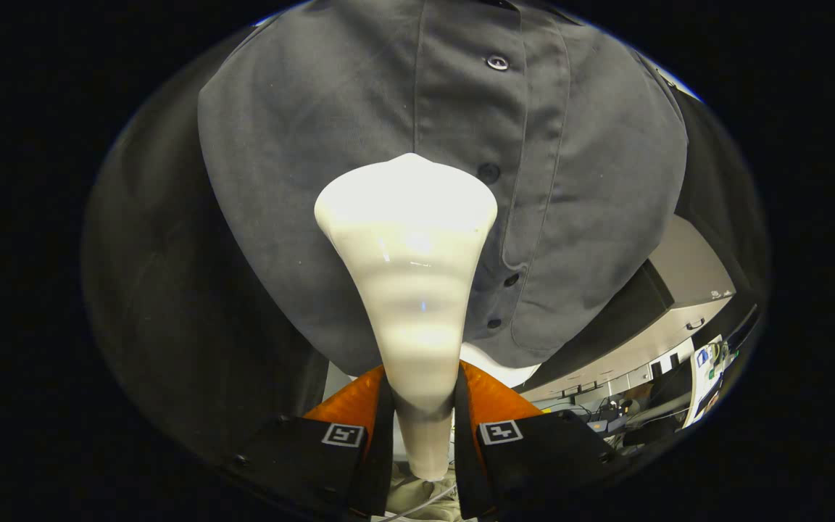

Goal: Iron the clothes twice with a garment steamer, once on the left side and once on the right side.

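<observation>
A white garment steamer (410,290) stands up between my two fingers, and my gripper (421,406) is shut on its narrow handle. Its wide head sits close against a hanging dark grey button-up shirt (301,145), just left of the button placket (493,174). I cannot tell whether the head touches the cloth. The shirt's hem hangs just above the fingers.
Behind the shirt hangs black cloth (156,290). Beyond the shirt's lower right edge is a pale cabinet (686,290) and a desk with cables and small items (642,406). A pale cord (417,504) runs down below the steamer's handle.
</observation>
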`<state>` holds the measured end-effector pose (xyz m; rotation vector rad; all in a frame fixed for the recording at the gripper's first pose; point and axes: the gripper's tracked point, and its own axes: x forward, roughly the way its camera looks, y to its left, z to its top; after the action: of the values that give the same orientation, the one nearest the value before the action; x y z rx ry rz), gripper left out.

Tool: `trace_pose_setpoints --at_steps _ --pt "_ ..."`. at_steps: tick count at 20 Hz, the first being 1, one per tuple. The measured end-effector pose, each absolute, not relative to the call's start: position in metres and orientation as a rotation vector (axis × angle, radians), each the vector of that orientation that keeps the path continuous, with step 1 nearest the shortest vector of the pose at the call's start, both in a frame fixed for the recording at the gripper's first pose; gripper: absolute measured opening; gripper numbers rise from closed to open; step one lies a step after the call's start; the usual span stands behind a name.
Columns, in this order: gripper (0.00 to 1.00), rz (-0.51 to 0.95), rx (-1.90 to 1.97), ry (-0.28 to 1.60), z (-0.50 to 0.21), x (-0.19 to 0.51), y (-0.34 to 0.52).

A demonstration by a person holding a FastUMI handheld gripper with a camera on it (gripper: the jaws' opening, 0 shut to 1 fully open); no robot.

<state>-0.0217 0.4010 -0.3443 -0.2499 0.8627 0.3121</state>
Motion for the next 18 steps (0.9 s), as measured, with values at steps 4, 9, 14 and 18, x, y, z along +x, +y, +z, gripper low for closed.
trace_pose_setpoints --at_steps 4,9,14,18 --pt "0.44 0.301 -0.25 0.896 -0.368 -0.027 0.396" --pt "0.44 0.304 -0.255 0.939 -0.398 -0.037 0.39" --pt "0.44 0.294 -0.262 0.98 -0.424 -0.044 0.386" --pt "0.44 0.287 -0.269 1.007 -0.442 -0.047 0.38"
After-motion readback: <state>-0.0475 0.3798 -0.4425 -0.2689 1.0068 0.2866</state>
